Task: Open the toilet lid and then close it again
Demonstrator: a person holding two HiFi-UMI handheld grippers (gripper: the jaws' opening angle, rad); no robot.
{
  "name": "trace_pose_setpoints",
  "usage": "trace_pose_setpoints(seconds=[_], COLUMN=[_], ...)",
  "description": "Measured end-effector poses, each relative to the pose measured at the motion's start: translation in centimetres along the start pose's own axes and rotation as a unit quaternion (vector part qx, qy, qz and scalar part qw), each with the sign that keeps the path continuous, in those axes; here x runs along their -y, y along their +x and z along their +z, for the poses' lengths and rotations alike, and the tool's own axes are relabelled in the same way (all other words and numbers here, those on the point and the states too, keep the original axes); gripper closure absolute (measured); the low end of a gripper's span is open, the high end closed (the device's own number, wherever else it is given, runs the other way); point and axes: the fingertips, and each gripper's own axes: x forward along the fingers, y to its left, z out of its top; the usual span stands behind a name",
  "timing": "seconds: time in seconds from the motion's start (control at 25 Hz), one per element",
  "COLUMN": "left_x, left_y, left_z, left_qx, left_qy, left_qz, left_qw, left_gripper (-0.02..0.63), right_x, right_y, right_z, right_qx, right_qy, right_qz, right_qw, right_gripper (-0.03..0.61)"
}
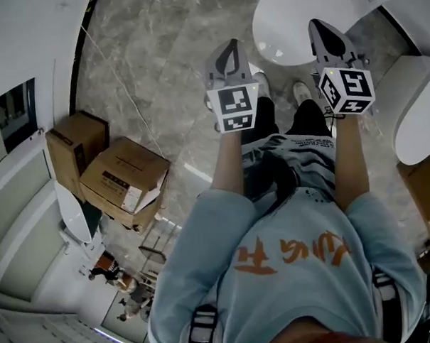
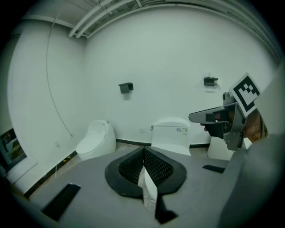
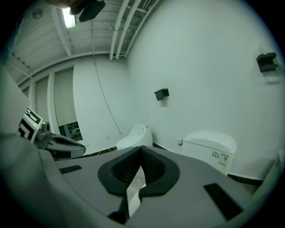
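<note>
Toilet lid (image 1: 288, 25) down, straight ahead beyond feet (image 1: 300, 92). Left gripper (image 1: 229, 49) jaws closed, empty; right gripper (image 1: 323, 31) likewise, neither touching lid. Lid likely light, stiff, slippery hinged plastic: hook under front edge, lower gently.

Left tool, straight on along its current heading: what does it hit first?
The shut left tool points just left of the closed toilet, so first contact is probably the wall base between it and the second toilet. Depth is unclear; it could clip the closed toilet's edge.
</note>
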Motion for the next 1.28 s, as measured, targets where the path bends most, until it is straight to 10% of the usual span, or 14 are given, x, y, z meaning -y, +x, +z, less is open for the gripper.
trace_pose_setpoints(seconds=[0.4, 0.72, 1.08, 1.28], left_x=[2.1, 6.6, 8.6, 9.8], left_y=[10.6, 14.2, 17.9, 18.3], left_z=[-6.5, -15.1, -25.5, -29.4], left_qx=[-0.048, -0.088, -0.111, -0.121], left_qy=[0.086, 0.181, 0.342, 0.44], left_qz=[-0.141, -0.232, -0.287, -0.327], left_qw=[0.9851, 0.9516, 0.8878, 0.8276], left_gripper=[0.588, 0.587, 0.528, 0.413], right_x=[1.8, 1.8, 0.6, -0.3], right_y=[4.2, 4.2, 4.4, 4.6], right_z=[-11.4, -21.0, -32.1, -37.3], right_qx=[-0.07, -0.13, -0.227, -0.276], right_qy=[0.021, 0.006, -0.073, -0.152], right_qz=[-0.076, -0.087, -0.048, -0.041], right_qw=[0.994, 0.988, 0.97, 0.948], right_gripper=[0.565, 0.514, 0.401, 0.355])
